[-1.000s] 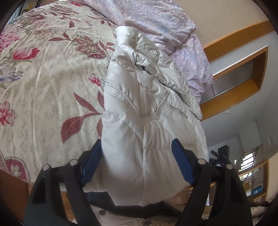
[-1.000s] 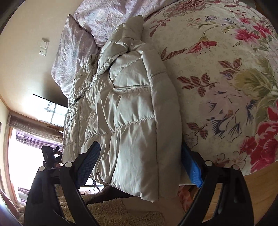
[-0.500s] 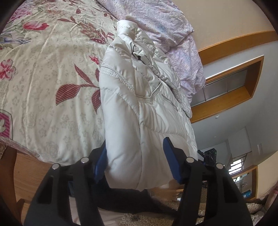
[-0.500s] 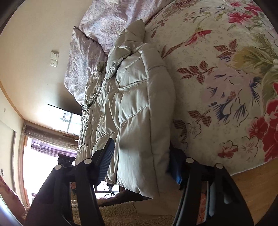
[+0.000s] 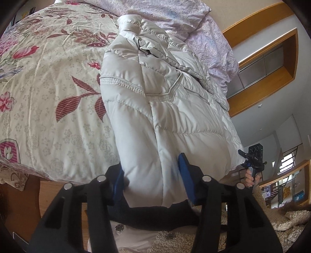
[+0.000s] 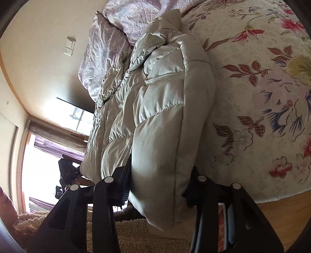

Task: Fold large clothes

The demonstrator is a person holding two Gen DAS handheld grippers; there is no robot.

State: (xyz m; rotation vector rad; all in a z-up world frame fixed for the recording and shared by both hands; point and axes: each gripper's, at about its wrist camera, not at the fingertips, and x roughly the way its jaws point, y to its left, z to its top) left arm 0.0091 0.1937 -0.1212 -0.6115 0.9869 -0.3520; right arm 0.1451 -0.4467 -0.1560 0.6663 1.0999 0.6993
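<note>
A cream quilted puffer jacket (image 5: 155, 101) lies lengthwise on a floral bedspread (image 5: 48, 87), its hem hanging over the bed's near edge. My left gripper (image 5: 151, 175) is shut on one corner of the hem, blue pads pressing the padding. In the right wrist view the same jacket (image 6: 159, 109) fills the middle, and my right gripper (image 6: 161, 183) is shut on the other hem corner. The jacket's collar lies at the far end near the pillows. Each gripper shows small in the other's view.
Lilac pillows (image 5: 175, 17) lie at the head of the bed. The bed's wooden frame (image 6: 281, 214) runs below the spread. A shaggy beige rug (image 6: 126, 233) covers the floor. A bright window (image 6: 48, 155) is at the left, wooden wall trim (image 5: 272, 68) at the right.
Both grippers have closed from open onto the jacket's hem corners. The views have shifted slightly and the hem is now squeezed between the pads.
</note>
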